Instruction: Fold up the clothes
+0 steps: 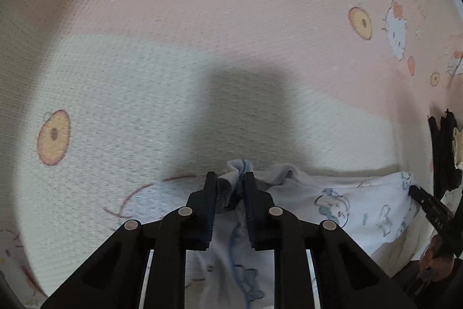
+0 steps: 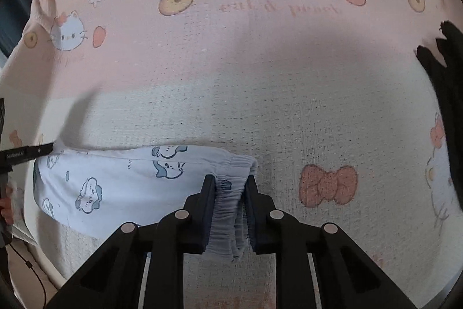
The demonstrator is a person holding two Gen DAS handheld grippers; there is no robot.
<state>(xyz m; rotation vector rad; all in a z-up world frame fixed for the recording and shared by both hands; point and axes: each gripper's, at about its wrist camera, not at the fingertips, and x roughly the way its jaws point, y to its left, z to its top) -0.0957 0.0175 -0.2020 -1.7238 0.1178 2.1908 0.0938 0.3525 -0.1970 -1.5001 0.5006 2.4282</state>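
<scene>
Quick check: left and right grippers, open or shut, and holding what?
Left gripper: shut on a bunched edge of the garment.
Right gripper: shut on the garment's gathered waistband.

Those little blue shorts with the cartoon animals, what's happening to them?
A person is folding them with two hand-held grippers. The left gripper is pinched shut on one bunched end of the shorts, and the right gripper is pinched on the gathered elastic waistband. The shorts lie on a pink and cream cat-print blanket, not yet folded over.
</scene>
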